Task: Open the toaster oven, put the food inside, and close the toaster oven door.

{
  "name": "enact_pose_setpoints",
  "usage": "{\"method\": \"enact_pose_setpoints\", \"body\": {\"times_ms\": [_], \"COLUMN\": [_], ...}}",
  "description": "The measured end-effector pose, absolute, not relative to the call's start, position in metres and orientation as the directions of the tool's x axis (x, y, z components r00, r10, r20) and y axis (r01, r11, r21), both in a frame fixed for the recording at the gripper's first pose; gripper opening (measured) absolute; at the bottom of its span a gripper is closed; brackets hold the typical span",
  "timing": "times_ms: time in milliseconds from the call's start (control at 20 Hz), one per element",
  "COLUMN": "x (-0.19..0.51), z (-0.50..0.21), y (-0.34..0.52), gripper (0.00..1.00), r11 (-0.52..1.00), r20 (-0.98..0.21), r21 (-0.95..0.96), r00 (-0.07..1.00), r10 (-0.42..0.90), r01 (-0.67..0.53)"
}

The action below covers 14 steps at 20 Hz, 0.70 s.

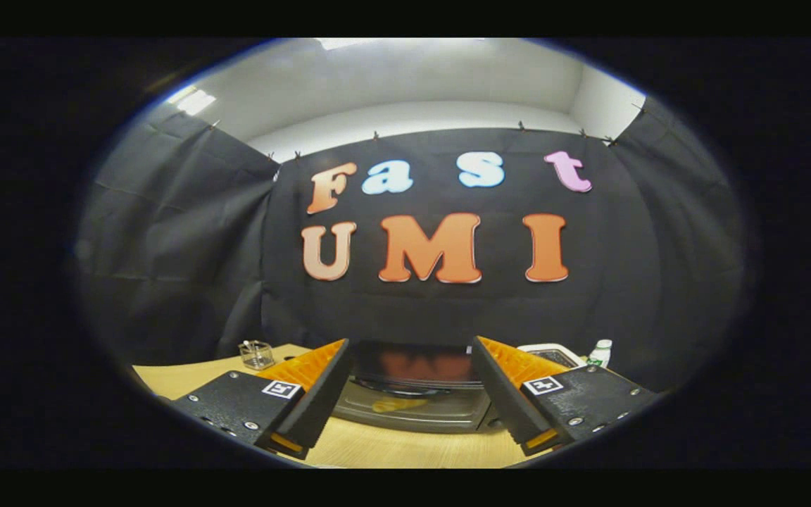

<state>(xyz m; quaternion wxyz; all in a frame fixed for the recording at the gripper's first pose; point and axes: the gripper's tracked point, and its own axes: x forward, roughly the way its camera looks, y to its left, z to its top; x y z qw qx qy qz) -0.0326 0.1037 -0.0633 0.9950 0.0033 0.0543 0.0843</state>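
Observation:
The toaster oven (pixel 411 396) stands on the wooden table (pixel 405 447) just ahead of my fingers, seen from above and in front. Its dark top is glossy and its glass door is up and shut, with a curved handle (pixel 405 386) across the top of the door. Something yellowish shows faintly behind or on the glass; I cannot tell whether it is food or a reflection. My gripper (pixel 409 352) is open, one finger to each side of the oven, held above it and touching nothing.
A small clear glass container (pixel 257 354) sits on the table beyond the left finger. Behind the right finger lie a white tray-like object (pixel 550 350) and a small bottle with a green label (pixel 600 352). Black cloth walls close the booth.

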Motion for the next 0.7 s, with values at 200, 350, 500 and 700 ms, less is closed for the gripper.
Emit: {"method": "enact_pose_setpoints", "body": {"times_ms": [200,350,500,700], "x": [-0.049,-0.062,-0.069,-0.073], "z": [-0.027,-0.021,-0.014,-0.015], "y": [0.103,0.104,0.103,0.097], "gripper": [0.99,0.99,0.99,0.99], "r11": [0.986,0.983,0.978,0.984], "r20": [-0.017,-0.006,0.029,0.024], "r21": [0.005,0.051,0.078,0.078], "r00": [0.986,0.984,0.981,0.987], "r10": [0.166,0.175,0.191,0.161], "r01": [-0.166,-0.175,-0.192,-0.162]}}
